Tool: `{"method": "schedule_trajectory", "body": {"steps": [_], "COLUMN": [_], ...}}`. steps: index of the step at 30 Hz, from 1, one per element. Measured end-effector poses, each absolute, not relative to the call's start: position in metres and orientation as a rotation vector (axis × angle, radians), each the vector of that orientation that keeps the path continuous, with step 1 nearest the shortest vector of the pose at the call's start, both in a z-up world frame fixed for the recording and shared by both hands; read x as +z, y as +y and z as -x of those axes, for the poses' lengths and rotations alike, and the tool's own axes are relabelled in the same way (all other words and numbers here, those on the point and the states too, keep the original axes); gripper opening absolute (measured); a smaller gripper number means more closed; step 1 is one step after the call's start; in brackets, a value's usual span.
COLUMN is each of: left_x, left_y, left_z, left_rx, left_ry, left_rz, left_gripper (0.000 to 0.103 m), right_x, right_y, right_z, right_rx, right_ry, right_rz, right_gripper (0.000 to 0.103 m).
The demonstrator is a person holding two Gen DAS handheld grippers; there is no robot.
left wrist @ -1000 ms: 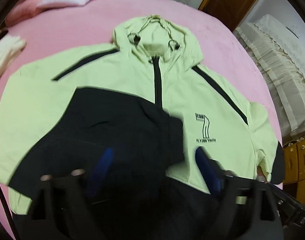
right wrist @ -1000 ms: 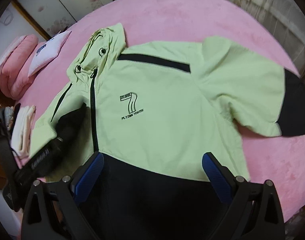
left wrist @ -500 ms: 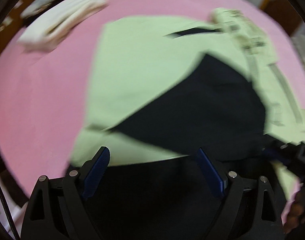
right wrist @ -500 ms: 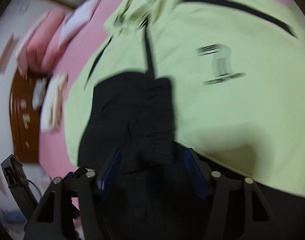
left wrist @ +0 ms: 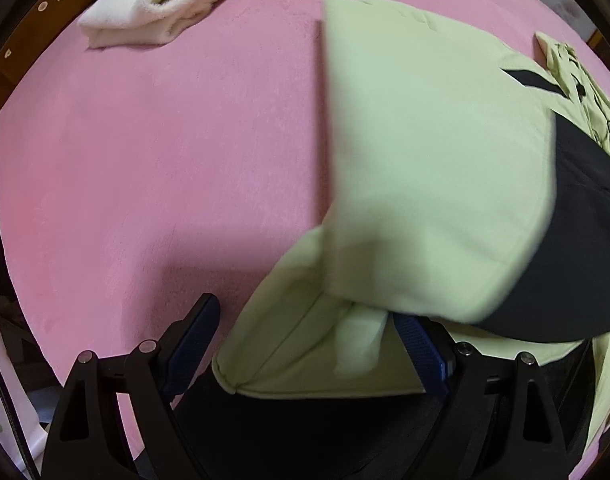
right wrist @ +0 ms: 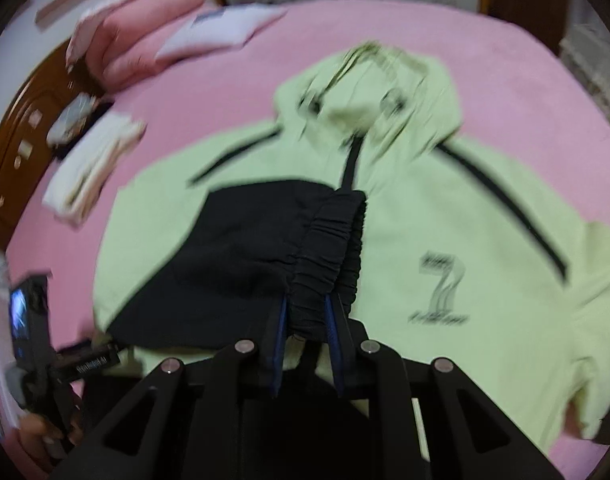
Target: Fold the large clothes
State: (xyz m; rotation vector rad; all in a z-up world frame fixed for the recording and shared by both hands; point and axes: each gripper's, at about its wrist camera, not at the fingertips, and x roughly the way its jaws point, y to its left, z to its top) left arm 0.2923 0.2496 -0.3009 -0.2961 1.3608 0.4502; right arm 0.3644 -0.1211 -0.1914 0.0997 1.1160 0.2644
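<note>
From the left wrist, the left gripper (left wrist: 311, 344) hangs spread wide over the jacket (left wrist: 425, 168) hem, on the pink bed (left wrist: 165, 140) near a towel (left wrist: 177, 4). From the right wrist, the right gripper (right wrist: 305, 320) is pinched on the black cuff (right wrist: 329, 248), folded across the jacket's chest

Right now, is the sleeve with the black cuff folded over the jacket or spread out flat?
Folded over. The sleeve lies across the jacket chest, its black cuff pinched in the right gripper.
</note>
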Motion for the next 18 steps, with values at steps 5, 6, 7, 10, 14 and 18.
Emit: {"method": "schedule_trajectory", "body": {"steps": [5,6,7,10,14,18], "left_x": [-0.298,-0.298,-0.298,-0.297,-0.297,-0.295], "left_y": [0.249,0.249,0.249,0.248,0.249,0.253], "left_z": [-0.286,-0.284,-0.282,-0.278,-0.27,-0.269], "left_rx": [0.457,0.457,0.458,0.458,0.459,0.47], "left_ry": [1.336,1.337,1.337,1.339,1.338,1.341], "left_rz": [0.295,0.288,0.282,0.268,0.259,0.251], "left_gripper": [0.076,0.075,0.075,0.075,0.075,0.074], "right_x": [-0.179,-0.183,-0.185,-0.206,-0.229,-0.242], "right_y": [-0.153,-0.16,-0.164,-0.187,-0.216,-0.233], "right_z": [-0.362,-0.359,-0.357,-0.347,-0.339,-0.337], "right_rx": [0.156,0.128,0.108,0.006,-0.117,-0.171], "right_ry": [1.106,1.121,1.136,1.211,1.299,1.293], "right_rz": [-0.06,-0.049,-0.044,-0.045,-0.12,-0.176], "right_gripper": [0.018,0.018,0.018,0.018,0.019,0.019]}}
